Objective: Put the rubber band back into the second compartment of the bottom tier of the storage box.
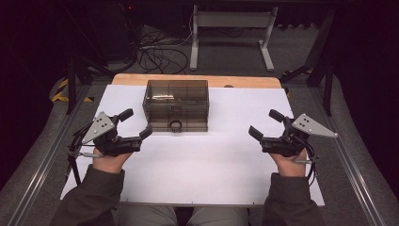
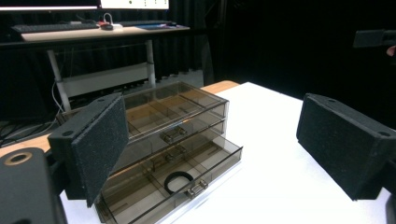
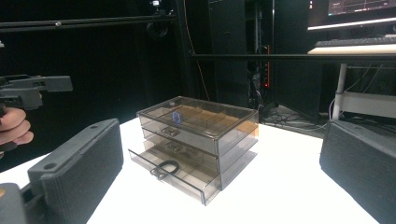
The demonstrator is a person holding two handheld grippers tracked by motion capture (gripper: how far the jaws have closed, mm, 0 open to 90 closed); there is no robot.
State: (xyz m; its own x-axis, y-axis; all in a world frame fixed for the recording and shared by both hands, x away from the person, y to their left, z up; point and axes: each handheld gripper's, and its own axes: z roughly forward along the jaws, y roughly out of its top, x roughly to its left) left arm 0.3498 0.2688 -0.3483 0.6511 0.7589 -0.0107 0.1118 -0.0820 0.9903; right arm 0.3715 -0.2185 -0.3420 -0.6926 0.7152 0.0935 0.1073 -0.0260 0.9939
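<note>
The drawer box (image 1: 176,105) stands on the tabletop (image 1: 202,165), ahead of both tongs and between them, toward the far edge. Its bottom drawer (image 2: 177,179) is pulled out toward the tongs, and a ring (image 2: 178,182) lies in it just behind the front handle. The left tongs (image 1: 136,124) sit just left of the box front, nearer to it; the right tongs (image 1: 266,124) sit well apart to its right. Both hang over the tabletop, jaws spread.

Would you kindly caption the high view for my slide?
Both open grippers flank a smoky three-drawer organiser, its bottom drawer open.
</note>
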